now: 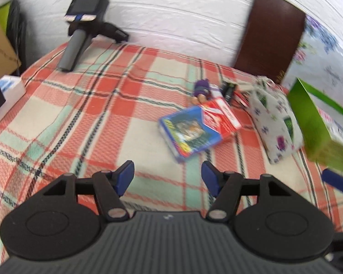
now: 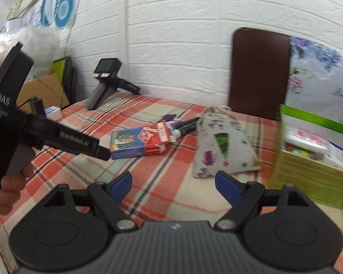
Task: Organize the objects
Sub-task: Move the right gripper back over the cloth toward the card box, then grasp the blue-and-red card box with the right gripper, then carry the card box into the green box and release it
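**Both hand-held grippers empty, cluttered pile ahead: watch the overlaps**

Your left hand-held gripper is spread, nothing between the pads. Your right hand-held gripper is also spread and empty.

Task things sit in a tight cluster on the plaid worktop: blue card box at 12 o'clock of the left gripper, red pack lying partly on top of it, patterned pouch just beside at 1 o'clock, markers and a small purple item behind.

Risks: grab the blue box and the red pack likely slides off. The pouch looks soft, so a pinch may slip or drag it. The green box at 3 o'clock stands close to the right gripper; a wide swing could clip it. Your two grippers are near each other and may collide.

Open room: bare plaid cloth from 9 to 11 o'clock, out to the spare gripper by the wall. Worktop's left edge is near the white carton.
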A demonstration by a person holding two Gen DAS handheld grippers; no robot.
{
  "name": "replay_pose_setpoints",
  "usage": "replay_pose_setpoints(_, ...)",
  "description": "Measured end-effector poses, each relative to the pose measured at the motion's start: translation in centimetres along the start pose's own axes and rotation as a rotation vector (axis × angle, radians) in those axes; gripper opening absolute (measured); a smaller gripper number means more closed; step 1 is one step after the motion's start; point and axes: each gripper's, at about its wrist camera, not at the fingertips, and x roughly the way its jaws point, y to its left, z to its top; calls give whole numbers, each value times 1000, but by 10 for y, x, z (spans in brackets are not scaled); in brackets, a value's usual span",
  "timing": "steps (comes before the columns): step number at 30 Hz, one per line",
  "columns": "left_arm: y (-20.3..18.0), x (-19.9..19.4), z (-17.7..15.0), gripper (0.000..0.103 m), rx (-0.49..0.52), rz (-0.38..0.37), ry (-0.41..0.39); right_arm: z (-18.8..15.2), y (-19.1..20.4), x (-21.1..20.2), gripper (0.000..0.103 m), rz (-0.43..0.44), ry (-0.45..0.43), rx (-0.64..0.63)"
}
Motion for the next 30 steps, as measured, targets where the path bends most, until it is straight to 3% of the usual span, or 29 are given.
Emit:
replay_pose_setpoints(5,16,16,17,67,-69,-39,22,18,13,39,83,88,23,-76)
replay_pose_setpoints(12,17,44,31,67,-111,-110,60,44,13,98,83,126,60,-91)
replay_pose_setpoints(14,13,49,34,67,-98,-100,52,47,13,114,82,145,86,-97)
replay_pose_setpoints(17,10,56,39,66,-73,-56,27,48,11,137,82,156,128,-59)
replay_pose_setpoints(19,14,58,42,65,-86,-68,24,46,3,145,81,199,152,39)
replay_pose_setpoints(21,16,60,43,66,-85,-104,36,43,-1,146,79,236,162,97)
replay_pose_setpoints(24,7,55,36,67,-34,-117,38,38,5,142,64,330,178,138)
replay_pose_setpoints(27,2,47,26,67,-1,-84,17,35,18,131,61,329,172,108)
replay_pose_setpoints(30,10,38,22,66,-65,-107,36,30,18,118,52,334,174,138)
